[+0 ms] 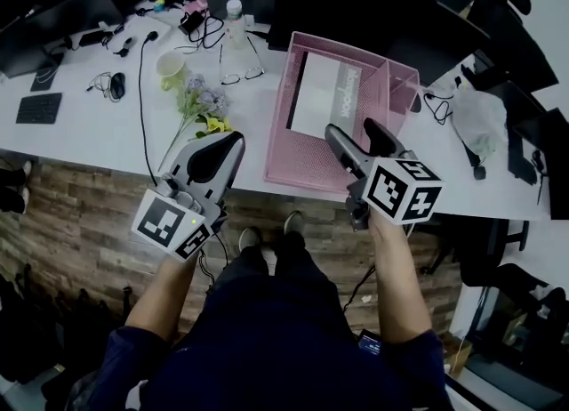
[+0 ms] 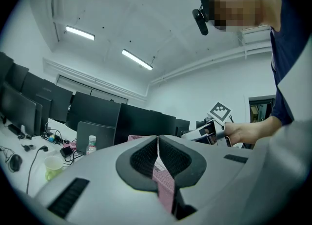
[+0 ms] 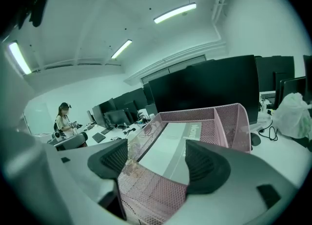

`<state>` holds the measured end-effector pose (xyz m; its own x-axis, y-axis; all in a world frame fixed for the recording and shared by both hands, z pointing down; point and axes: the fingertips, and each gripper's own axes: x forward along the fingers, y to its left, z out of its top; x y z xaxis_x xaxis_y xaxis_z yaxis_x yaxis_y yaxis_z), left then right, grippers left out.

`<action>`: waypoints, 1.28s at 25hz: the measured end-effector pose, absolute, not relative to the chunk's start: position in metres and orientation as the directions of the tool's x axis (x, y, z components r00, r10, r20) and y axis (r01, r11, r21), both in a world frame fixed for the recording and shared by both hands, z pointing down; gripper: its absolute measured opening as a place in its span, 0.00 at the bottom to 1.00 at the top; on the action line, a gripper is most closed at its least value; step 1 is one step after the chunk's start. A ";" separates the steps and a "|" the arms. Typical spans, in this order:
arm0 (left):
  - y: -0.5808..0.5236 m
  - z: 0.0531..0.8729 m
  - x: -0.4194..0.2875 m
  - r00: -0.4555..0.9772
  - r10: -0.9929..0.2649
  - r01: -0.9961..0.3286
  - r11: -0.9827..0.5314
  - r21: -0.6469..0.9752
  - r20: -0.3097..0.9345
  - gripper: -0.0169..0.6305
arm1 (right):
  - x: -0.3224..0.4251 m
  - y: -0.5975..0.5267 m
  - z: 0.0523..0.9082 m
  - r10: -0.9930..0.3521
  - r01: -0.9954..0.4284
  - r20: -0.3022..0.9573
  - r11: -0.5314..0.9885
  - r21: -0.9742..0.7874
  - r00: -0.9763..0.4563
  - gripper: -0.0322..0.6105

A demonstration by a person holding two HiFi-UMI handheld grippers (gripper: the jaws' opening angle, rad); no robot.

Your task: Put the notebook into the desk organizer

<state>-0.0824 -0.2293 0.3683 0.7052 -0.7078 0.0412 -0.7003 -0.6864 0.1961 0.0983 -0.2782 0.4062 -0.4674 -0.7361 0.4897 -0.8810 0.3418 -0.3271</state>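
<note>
White desk (image 1: 107,133): notebook (image 1: 320,98) in organizer (image 1: 298,162); right gripper view adds bystander (image 3: 63,119).

The only lettering is a grey word printed along one edge of the white notebook (image 1: 318,93), which lies in the pink desk organizer (image 1: 298,167) (its first letters look like "Note", the rest is too blurred to read). The label on the bottle (image 1: 234,27) cannot be made out.

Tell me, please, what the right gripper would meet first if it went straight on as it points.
Probably the near wall of the pink mesh desk organizer, low between the open jaws of the right gripper; the notebook lies inside beyond it.
</note>
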 end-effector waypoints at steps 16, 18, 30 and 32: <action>-0.216 0.341 -0.064 0.722 -0.692 -0.687 -0.715 0.129 0.016 0.08 | 0.106 -0.252 0.357 -0.821 -0.862 0.279 0.435 -0.260 -0.499 0.41; -0.216 0.338 -0.062 0.724 -0.689 -0.685 -0.718 0.124 0.012 0.08 | 0.106 -0.249 0.353 -0.823 -0.860 0.264 0.444 -0.253 -0.502 0.39; -0.211 0.322 -0.058 0.729 -0.684 -0.681 -0.726 0.093 -0.005 0.08 | 0.105 -0.231 0.333 -0.832 -0.848 0.182 0.490 -0.200 -0.523 0.31; -0.210 0.320 -0.058 0.730 -0.684 -0.681 -0.727 0.089 -0.006 0.08 | 0.104 -0.227 0.331 -0.830 -0.844 0.172 0.500 -0.194 -0.531 0.29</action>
